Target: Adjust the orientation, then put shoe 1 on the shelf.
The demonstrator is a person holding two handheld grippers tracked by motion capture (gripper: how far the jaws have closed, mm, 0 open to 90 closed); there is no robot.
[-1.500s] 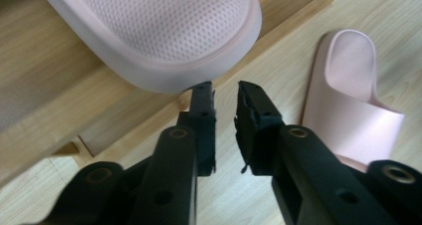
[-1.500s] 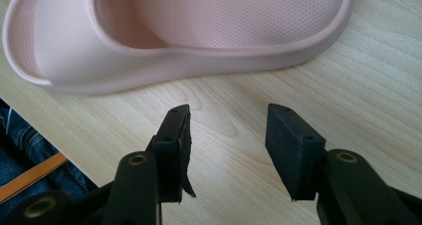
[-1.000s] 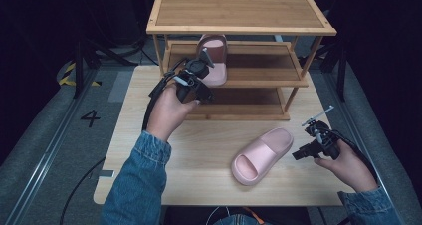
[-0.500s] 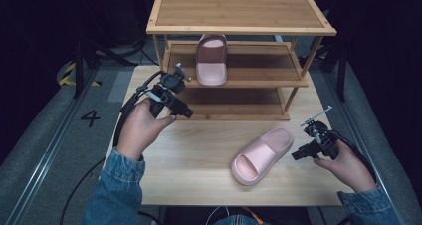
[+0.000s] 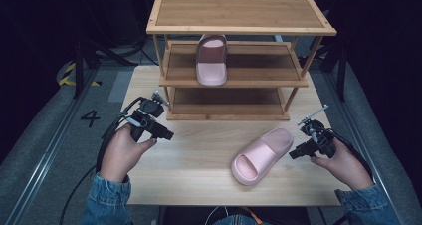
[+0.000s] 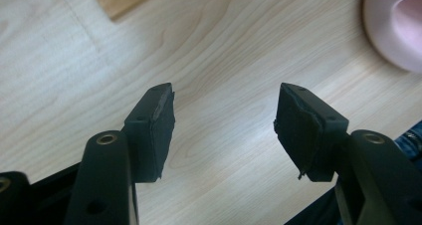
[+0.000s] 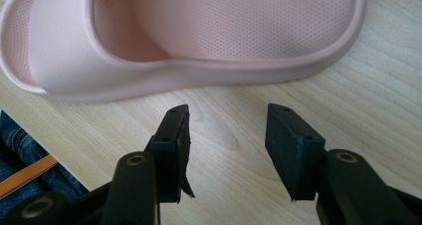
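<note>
Slippers are being racked: 1 pink slipper (image 5: 212,59) already sits on the rack's (image 5: 239,31) middle shelf, its mate (image 5: 262,155) lies on the bench (image 5: 199,160) at 5 o'clock. Right gripper (image 5: 294,154) waits just beside that mate's heel, fingers (image 7: 174,135) apart and empty, presumably lined up to grasp. Left gripper (image 5: 166,134), at 8 o'clock, has just been opening, nothing between its fingers (image 6: 154,130).

The left hand-held gripper (image 5: 166,134) hangs low with nothing between its jaws, which have just been opening; the right hand-held gripper (image 5: 294,154) is held level, jaws apart.
</note>
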